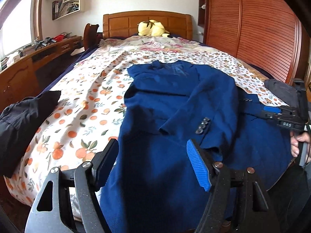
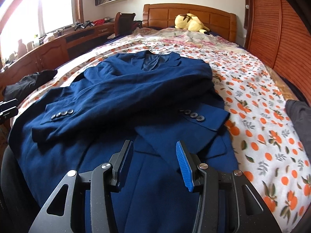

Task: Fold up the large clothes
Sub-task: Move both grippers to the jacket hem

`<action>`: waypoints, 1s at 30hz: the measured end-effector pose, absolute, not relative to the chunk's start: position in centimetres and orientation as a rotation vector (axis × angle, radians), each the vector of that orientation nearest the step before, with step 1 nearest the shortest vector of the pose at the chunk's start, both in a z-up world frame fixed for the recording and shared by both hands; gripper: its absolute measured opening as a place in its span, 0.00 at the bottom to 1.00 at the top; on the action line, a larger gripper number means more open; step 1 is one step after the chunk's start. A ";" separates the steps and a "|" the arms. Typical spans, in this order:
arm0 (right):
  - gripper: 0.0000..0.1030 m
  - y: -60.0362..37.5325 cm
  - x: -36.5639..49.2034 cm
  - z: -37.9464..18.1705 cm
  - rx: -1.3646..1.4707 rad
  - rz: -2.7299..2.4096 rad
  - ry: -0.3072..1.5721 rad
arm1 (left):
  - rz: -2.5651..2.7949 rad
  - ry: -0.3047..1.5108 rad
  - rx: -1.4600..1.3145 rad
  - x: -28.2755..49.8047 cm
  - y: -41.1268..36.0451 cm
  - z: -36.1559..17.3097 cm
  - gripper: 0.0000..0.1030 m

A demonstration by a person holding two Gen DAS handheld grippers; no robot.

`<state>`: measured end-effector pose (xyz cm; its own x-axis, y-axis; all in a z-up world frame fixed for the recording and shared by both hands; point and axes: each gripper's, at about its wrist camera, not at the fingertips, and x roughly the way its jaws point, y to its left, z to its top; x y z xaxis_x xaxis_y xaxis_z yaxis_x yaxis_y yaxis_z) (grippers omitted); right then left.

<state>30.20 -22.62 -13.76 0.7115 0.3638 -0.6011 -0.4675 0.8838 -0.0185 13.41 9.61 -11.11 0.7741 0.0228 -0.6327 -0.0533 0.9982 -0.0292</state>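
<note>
Nearest the lens, the left gripper [image 1: 153, 163] hangs with its fingers spread wide over the hem of the dark blue woollen suit jacket [image 2: 124, 89], gripping nothing. That jacket lies face up on the orange-print bedsheet [image 2: 262, 116], collar toward the wooden headboard [image 2: 190, 13], both sleeves folded across the chest, cuff buttons [image 2: 62, 114] showing. Over the lower front, the right gripper [image 2: 154, 163] stands half open and empty.

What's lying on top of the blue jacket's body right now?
Both sleeves are folded across the blue jacket, cuffs with buttons showing. They cover the front panels beneath, so the front closure cannot be seen.
</note>
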 end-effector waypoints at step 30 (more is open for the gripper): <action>0.63 -31.8 25.1 -15.0 -0.135 0.293 0.797 | 0.024 0.776 -0.113 10.2 14.8 -15.5 0.38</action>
<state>25.13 -31.76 -14.97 0.6613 0.2075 -0.7209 -0.3084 0.9512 -0.0091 10.16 14.84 -15.54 0.7135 -0.0200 -0.7004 -0.0632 0.9937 -0.0927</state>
